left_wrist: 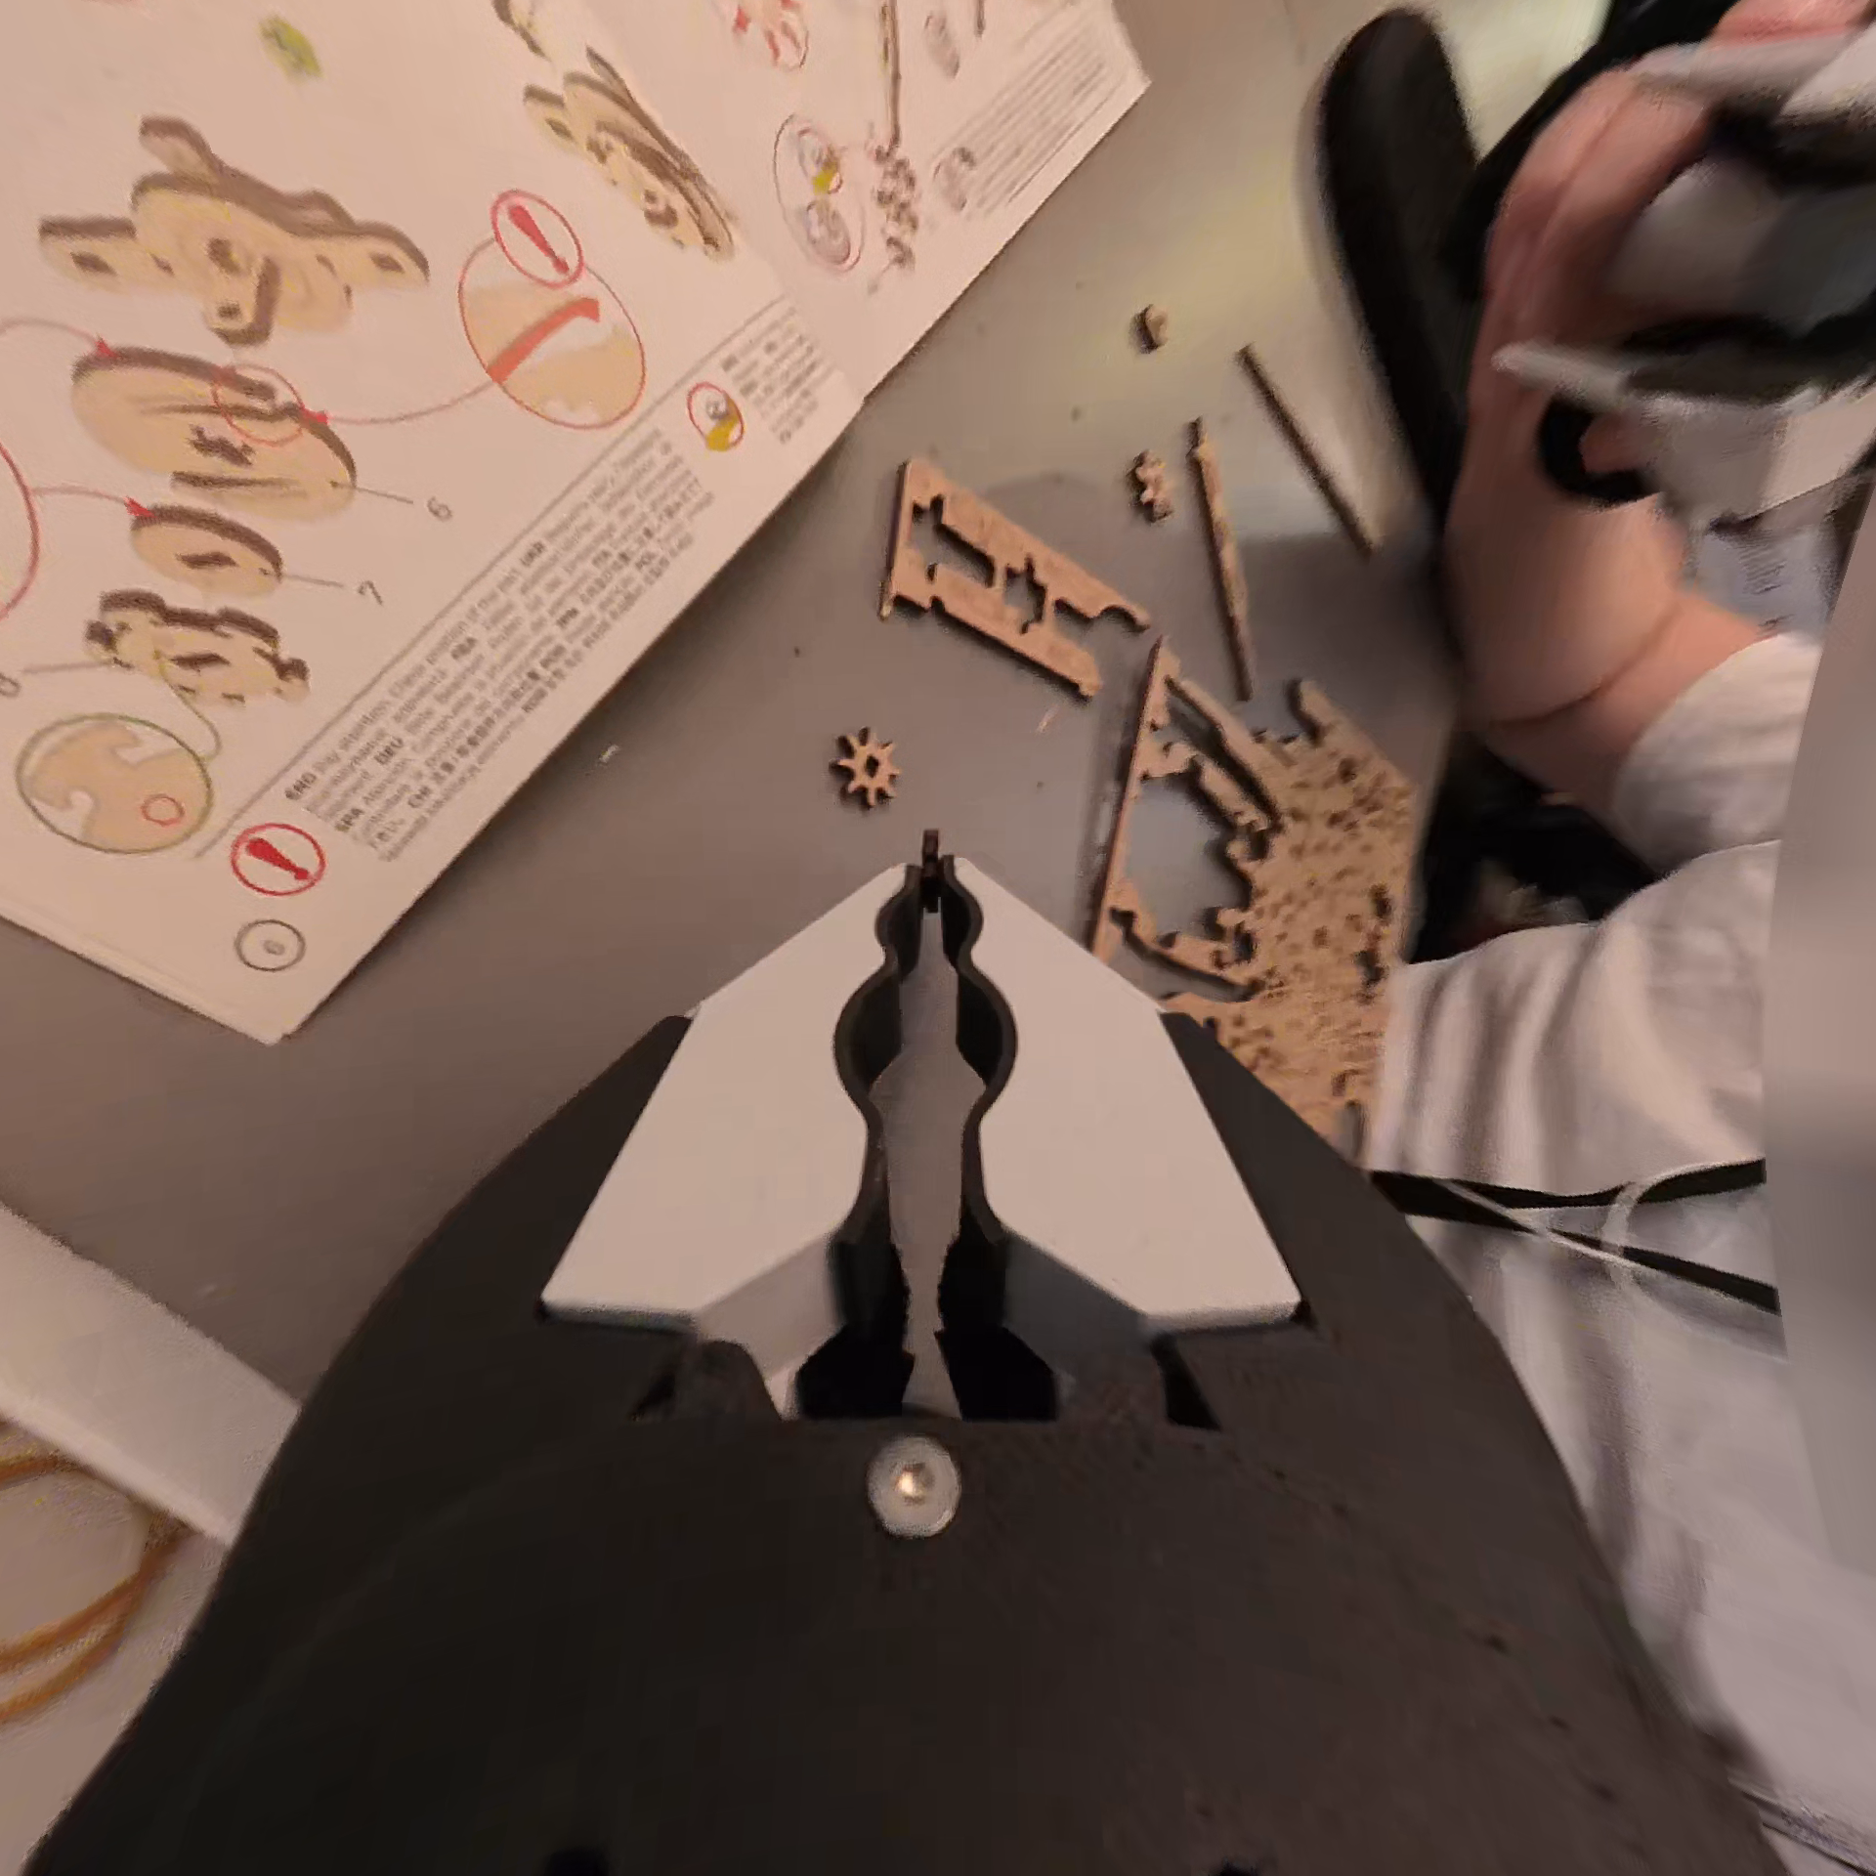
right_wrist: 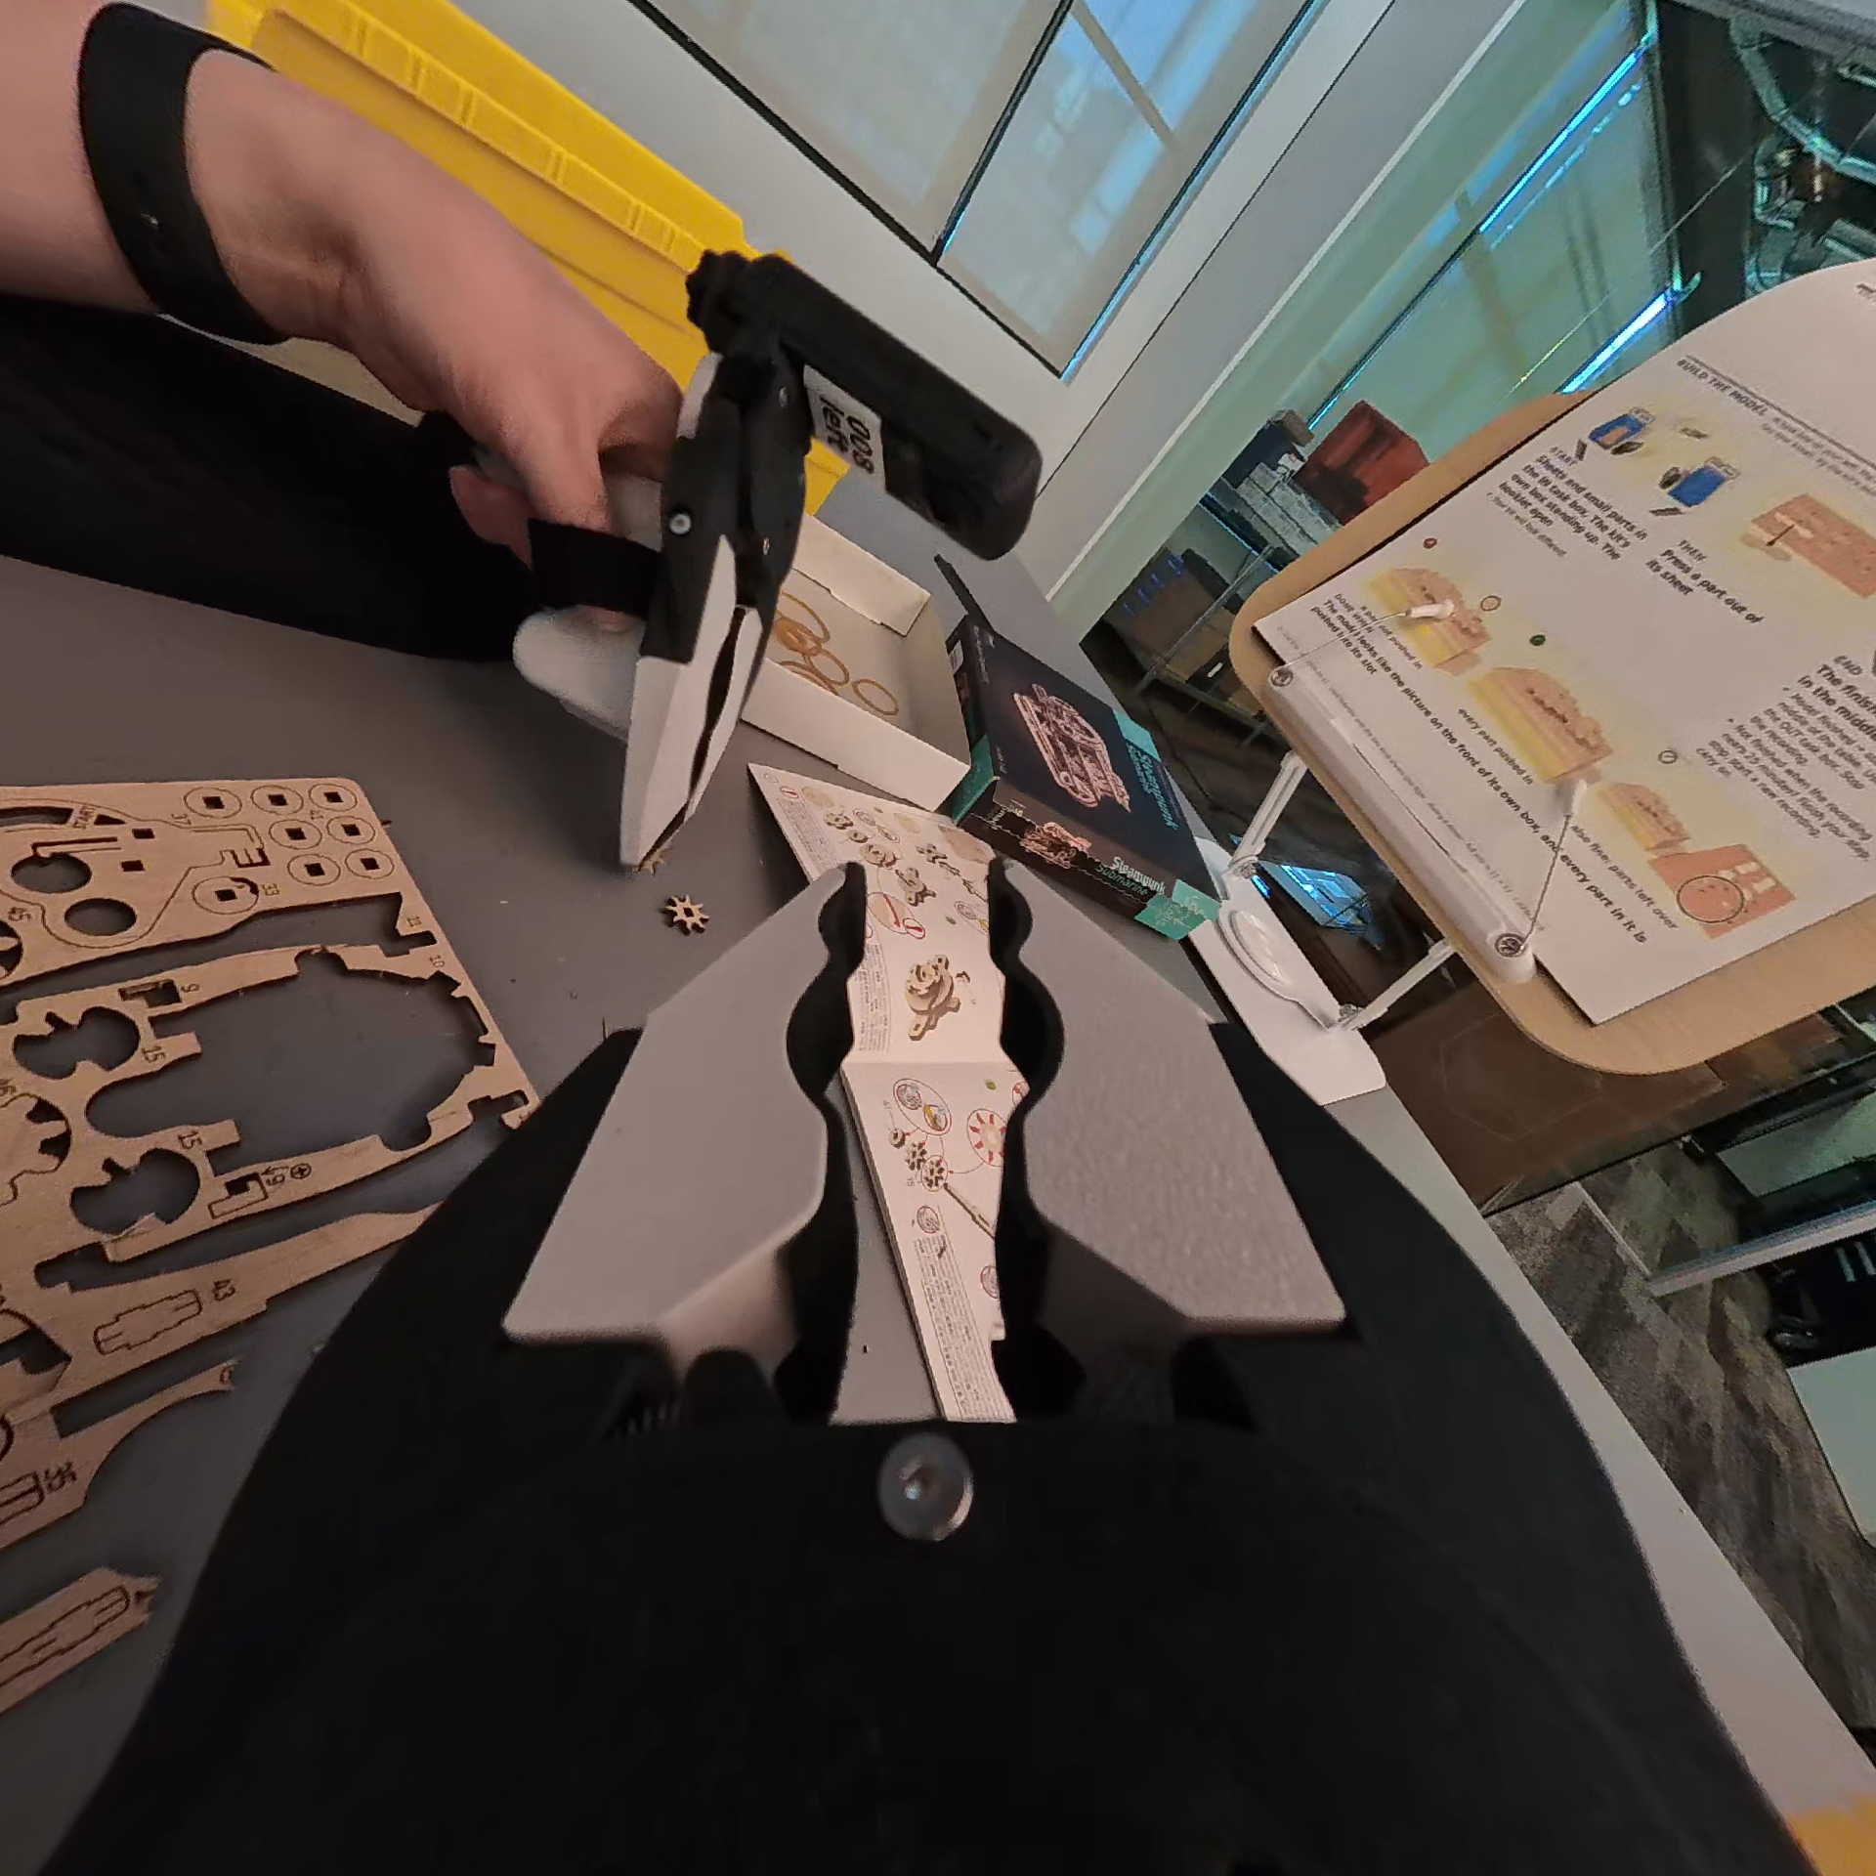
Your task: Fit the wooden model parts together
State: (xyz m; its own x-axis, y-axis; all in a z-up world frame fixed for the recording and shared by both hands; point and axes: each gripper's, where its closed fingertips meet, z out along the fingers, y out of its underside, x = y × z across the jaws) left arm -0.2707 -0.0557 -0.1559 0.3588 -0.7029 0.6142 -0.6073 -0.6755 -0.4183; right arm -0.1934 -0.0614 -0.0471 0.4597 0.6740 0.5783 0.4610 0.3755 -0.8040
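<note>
We see the left tool [left_wrist: 928,871] pinched shut on a thin wooden piece [left_wrist: 929,851], held edge-on between the tips so that only a dark sliver shows, its long axis running straight out along the fingers and pointing away from the camera. In the right wrist view that same tool [right_wrist: 650,858] stands steeply over the grey table [right_wrist: 487,772], tips down, with the little piece [right_wrist: 655,861] peeking out at the bottom, close to or touching the surface; we cannot tell which. Just beside it a small wooden gear [left_wrist: 865,767] lies flat on the table, also visible in the right wrist view [right_wrist: 688,914]. The right tool [right_wrist: 929,893] has its fingers apart with nothing between them, and through the gap we see the open instruction booklet [right_wrist: 914,1015] lying on the table. To the left of that tool a punched-out wooden sheet [right_wrist: 203,1015] lies flat, its long axis running roughly along the table edge toward the camera. In the left wrist view a smaller wooden frame scrap [left_wrist: 995,589] lies slanted near thin wooden strips [left_wrist: 1223,568], and the booklet [left_wrist: 406,406] spreads across the upper left. A dark model box [right_wrist: 1076,802] stands beyond the booklet, next to a white tray [right_wrist: 863,660] holding rubber bands [right_wrist: 812,650].
</note>
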